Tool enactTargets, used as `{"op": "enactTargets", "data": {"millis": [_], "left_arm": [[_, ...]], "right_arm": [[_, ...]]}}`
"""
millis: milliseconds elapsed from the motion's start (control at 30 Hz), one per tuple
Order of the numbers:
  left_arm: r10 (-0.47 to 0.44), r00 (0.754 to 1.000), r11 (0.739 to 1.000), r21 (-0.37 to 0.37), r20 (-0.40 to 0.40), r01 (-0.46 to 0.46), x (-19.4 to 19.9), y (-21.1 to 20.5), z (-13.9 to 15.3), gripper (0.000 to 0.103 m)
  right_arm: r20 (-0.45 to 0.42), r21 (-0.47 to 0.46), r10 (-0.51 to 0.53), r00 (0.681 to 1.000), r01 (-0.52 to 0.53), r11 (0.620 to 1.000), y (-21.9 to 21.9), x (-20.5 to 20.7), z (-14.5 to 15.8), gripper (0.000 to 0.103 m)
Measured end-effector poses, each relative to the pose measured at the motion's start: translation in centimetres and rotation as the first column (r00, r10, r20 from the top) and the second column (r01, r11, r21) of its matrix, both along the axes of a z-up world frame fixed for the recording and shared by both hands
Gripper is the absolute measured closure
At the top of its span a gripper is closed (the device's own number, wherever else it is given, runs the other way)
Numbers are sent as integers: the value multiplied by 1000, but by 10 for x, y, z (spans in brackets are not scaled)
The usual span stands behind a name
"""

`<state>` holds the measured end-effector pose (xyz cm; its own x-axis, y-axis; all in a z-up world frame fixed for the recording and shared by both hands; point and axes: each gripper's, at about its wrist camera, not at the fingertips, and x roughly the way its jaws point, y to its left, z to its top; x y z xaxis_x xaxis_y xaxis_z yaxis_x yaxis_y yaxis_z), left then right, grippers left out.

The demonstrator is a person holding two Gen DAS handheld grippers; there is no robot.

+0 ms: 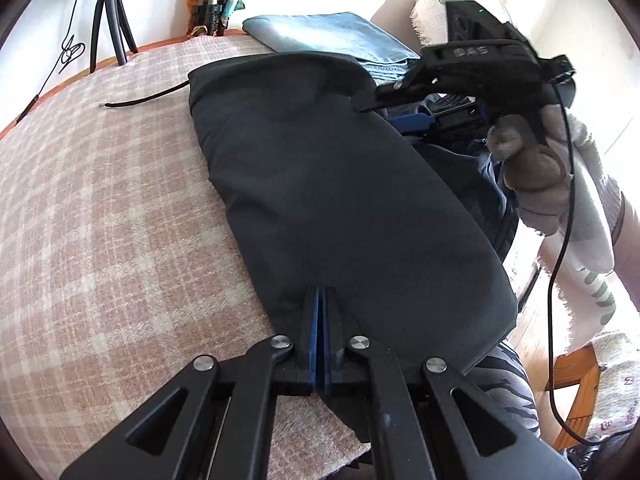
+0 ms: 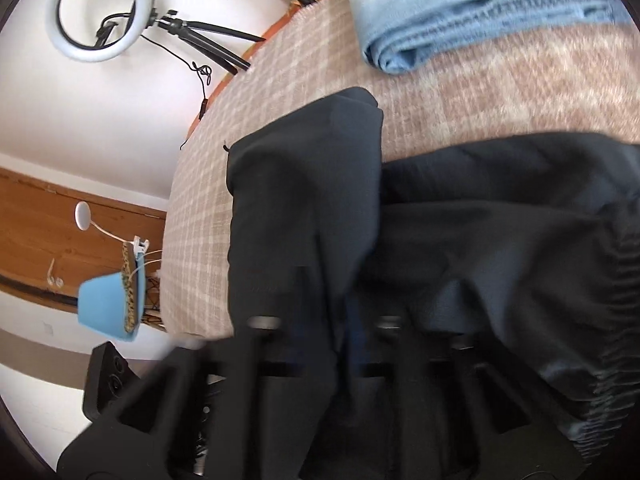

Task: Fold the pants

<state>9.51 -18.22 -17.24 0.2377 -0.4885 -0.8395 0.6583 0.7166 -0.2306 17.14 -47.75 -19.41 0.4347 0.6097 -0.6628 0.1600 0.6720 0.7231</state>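
Observation:
Dark pants (image 1: pixel 332 184) lie folded lengthwise on a checked pink-beige bedspread (image 1: pixel 100 200). My left gripper (image 1: pixel 320 292) is shut on the near edge of the pants. My right gripper (image 1: pixel 364 106), held by a gloved hand, pinches the far right edge of the pants. In the right wrist view the dark pants (image 2: pixel 460 220) drape over the gripper (image 2: pixel 340 312), which is blurred and shut on a fold of the fabric; an elastic waistband (image 2: pixel 616 280) shows at right.
Folded light-blue jeans (image 1: pixel 332 36) lie at the far edge of the bed, also in the right wrist view (image 2: pixel 472 12). A black cord (image 1: pixel 140 100) lies on the bedspread. A tripod (image 1: pixel 110 20) and a ring light (image 2: pixel 100 12) stand by the wall.

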Motion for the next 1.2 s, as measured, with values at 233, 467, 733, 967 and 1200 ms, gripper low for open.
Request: {"op": "enactTargets", "data": {"millis": [233, 467, 733, 967, 1200], "left_arm": [[-4, 999, 1000, -12, 36, 4, 2, 7, 16, 103], [-93, 995, 996, 14, 45, 92, 2, -29, 17, 103], [-187, 981, 978, 100, 45, 182, -5, -62, 5, 103], [-173, 984, 982, 83, 40, 169, -2, -60, 6, 103], [-148, 989, 987, 64, 24, 147, 1, -58, 3, 103]], "right_arm": [[49, -132, 112, 993, -104, 986, 18, -12, 77, 96], [15, -550, 123, 992, -94, 830, 7, -12, 129, 91], [13, -342, -27, 1000, 30, 939, -51, -67, 69, 56], [112, -143, -63, 992, 78, 987, -60, -131, 41, 56], [99, -194, 15, 995, 4, 981, -21, -141, 30, 97]]}}
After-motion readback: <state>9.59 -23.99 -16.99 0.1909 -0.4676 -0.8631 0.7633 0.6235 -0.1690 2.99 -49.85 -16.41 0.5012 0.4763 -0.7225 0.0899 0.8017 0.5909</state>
